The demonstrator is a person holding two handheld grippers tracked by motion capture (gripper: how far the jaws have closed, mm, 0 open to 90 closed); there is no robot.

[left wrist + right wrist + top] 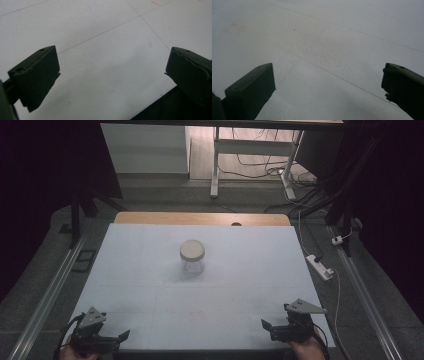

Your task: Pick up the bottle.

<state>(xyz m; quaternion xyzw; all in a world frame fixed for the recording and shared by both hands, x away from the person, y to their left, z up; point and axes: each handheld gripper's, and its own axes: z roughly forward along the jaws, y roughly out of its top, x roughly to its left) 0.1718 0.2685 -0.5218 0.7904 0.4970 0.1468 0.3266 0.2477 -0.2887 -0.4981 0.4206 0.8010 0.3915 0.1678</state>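
Both grippers sit at table's near edge: left gripper (107, 340) and right gripper (270, 329), jaws spread wide, holding nothing, prob. parked ready to reach. 1 jar (192, 258) w/ lid (192, 250) on stands upright mid-table (150, 320), well apart from both, likely placed central for either gripper.

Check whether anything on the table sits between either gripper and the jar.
Nothing visible does. The jar stands alone mid-table on the white table surface. The left gripper and right gripper, both open at the near edge, have only bare surface between them and it.
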